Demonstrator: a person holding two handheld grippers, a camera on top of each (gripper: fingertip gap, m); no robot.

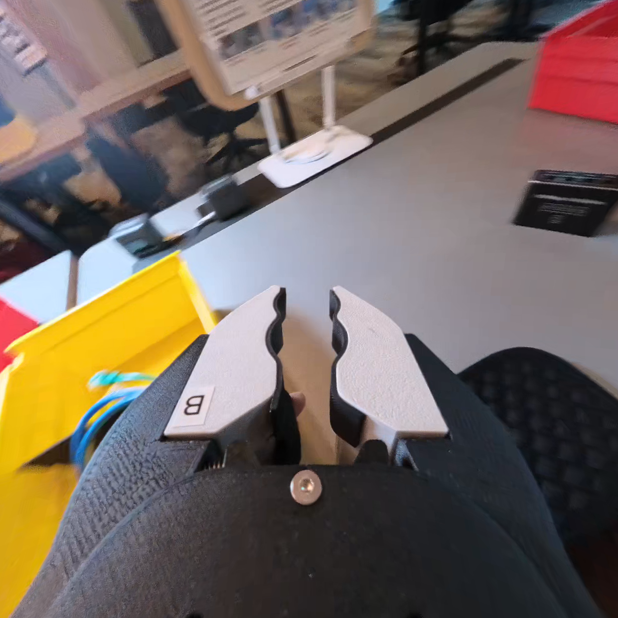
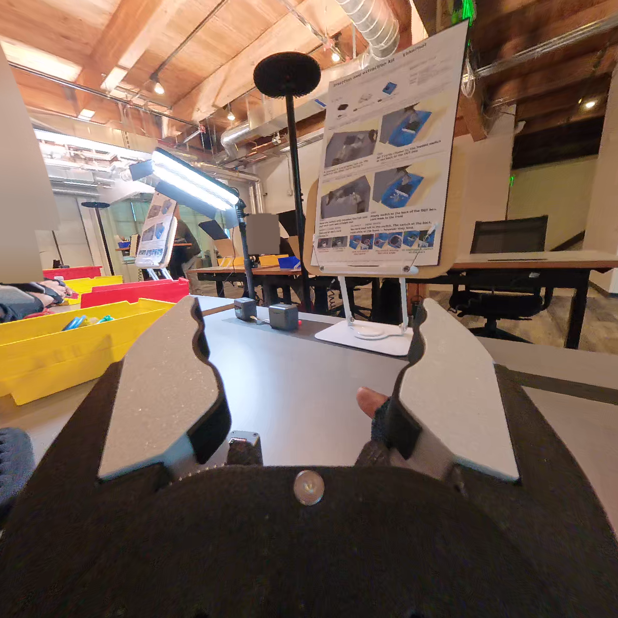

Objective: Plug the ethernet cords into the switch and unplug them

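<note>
A black switch (image 1: 565,207) lies on the grey table (image 1: 384,240) at the far right of the left wrist view. Blue ethernet cords (image 1: 97,418) with a teal tie lie in a yellow bin (image 1: 100,327) at the left. My left gripper (image 1: 307,294) is open with a narrow gap, empty, above the table's near edge beside the bin. My right gripper (image 2: 307,311) is wide open and empty above the table (image 2: 294,378). The yellow bin (image 2: 67,354) with the cords (image 2: 75,323) shows at its left. The switch is not in the right wrist view.
A white stand (image 2: 368,334) holding an instruction sheet (image 2: 384,167) rises at the table's far edge, with two small grey cubes (image 2: 282,316) beside it. A red bin (image 1: 578,67) sits at the far right, more red bins (image 2: 133,291) at the left. A black mesh chair (image 1: 548,434) is near. Measured from the fingertips, the black switch (image 1: 565,207) is 15 centimetres or so from the right gripper and 35 centimetres from the left.
</note>
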